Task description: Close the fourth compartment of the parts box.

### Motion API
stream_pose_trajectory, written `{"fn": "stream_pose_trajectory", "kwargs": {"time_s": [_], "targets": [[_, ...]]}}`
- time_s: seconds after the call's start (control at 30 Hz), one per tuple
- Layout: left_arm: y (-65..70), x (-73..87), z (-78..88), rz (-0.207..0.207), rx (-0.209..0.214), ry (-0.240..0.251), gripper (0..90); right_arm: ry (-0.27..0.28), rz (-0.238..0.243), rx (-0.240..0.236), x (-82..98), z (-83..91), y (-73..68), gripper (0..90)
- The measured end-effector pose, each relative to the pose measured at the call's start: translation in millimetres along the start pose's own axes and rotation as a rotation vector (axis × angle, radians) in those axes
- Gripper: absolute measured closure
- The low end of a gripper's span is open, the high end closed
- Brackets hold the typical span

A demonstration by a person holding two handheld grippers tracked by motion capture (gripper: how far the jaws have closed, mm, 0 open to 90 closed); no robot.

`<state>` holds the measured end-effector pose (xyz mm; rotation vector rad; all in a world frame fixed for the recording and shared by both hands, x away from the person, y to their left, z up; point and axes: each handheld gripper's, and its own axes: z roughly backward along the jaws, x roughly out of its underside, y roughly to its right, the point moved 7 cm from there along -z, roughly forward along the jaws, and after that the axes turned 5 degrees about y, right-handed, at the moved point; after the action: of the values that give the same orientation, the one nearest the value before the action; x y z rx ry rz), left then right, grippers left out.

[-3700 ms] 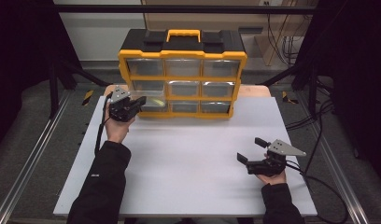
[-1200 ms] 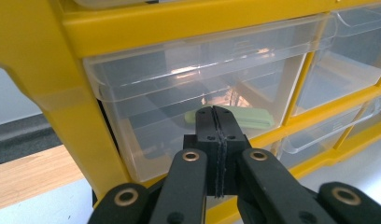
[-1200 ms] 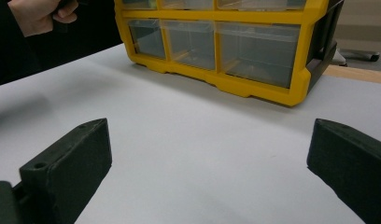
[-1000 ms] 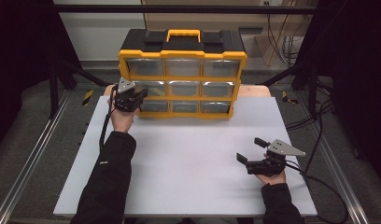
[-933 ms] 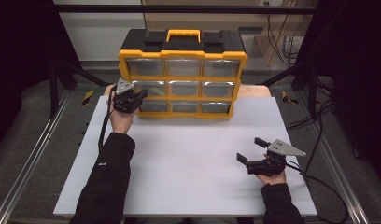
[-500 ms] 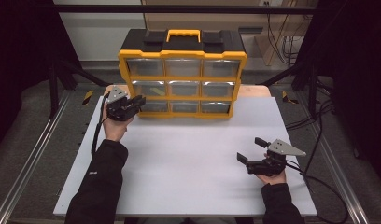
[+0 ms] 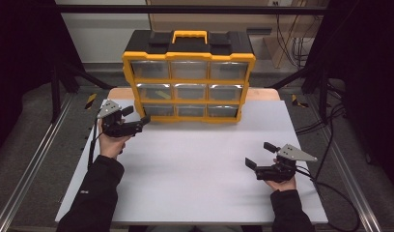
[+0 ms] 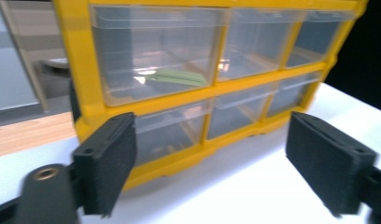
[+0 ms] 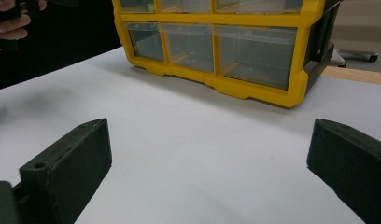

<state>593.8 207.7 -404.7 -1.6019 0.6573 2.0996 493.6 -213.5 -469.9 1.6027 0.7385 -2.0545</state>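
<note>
lab/test rig: metal frame rails [image 7: 35,159], loose cables [image 7: 330,140] (dark surrounds)

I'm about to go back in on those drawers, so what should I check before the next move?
1. Left hand-held gripper open, nothing between its jaws after they have just opened: ok.
2. Bottom-left drawer flush with the yellow organizer: looks shut, ok.
3. Green item inside the middle-left drawer: ok.
4. Right hand-held gripper open, resting apart on the white table: ok.
5. Bottom-left drawer's contents: cannot tell.
</note>
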Motion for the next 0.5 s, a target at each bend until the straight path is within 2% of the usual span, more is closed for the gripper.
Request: {"fn": "stream_pose_trajectory", "kwargs": {"time_s": [0.07, 0.1, 0.23, 0.5], "targets": [[3.0, 1.2, 3.8, -0.001, 0.009, 0.001, 8.3, 0.001, -0.002, 0.000, -0.1, 0.1, -0.1, 0.6], [7.7, 2.6, 9.6, -0.011, 0.038, 0.021, 8.1, 0.002, 0.000, 0.001, -0.3, 0.2, 0.2, 0.6], [12.0, 7.7, 18.8, -0.032, 0.041, 0.047, 4.2, 0.005, 0.001, -0.002, -0.7, 0.2, 0.5, 0.6], [17.1, 26.2, 35.4, -0.060, 0.064, 0.051, 3.0, 0.008, -0.001, 0.001, -1.2, 0.6, 0.8, 0.6]]}}
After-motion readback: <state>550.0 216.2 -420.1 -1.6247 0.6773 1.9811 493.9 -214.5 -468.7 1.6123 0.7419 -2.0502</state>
